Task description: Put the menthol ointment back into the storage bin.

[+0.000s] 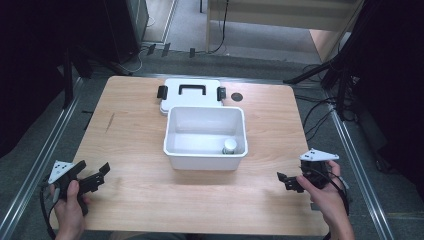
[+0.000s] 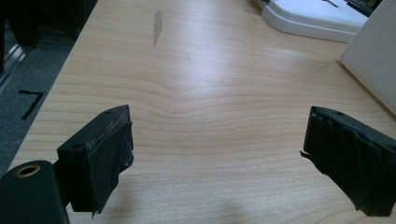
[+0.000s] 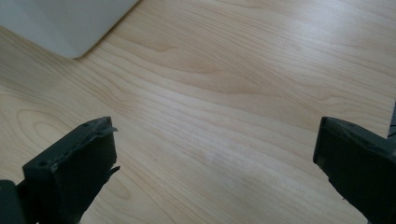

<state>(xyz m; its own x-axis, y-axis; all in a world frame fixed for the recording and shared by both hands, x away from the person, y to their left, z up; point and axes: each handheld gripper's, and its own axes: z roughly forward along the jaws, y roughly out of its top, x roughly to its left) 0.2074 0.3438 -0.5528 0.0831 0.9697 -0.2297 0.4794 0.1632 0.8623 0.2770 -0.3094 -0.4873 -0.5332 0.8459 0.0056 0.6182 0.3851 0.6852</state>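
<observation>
White open bin (image 1: pixel 205 145) w/ small jar (image 1: pixel 230 146) inside; left claw (image 1: pixel 102 172) & right claw (image 1: pixel 285 181) both spread, empty.

Table (image 1: pixel 145 190): pale wood grain, smooth, faint sheen. Bin (image 1: pixel 205 159) at table centre: white plastic, smooth. Lid (image 1: pixel 172 91) behind bin: white plastic, black handle and clips.
</observation>
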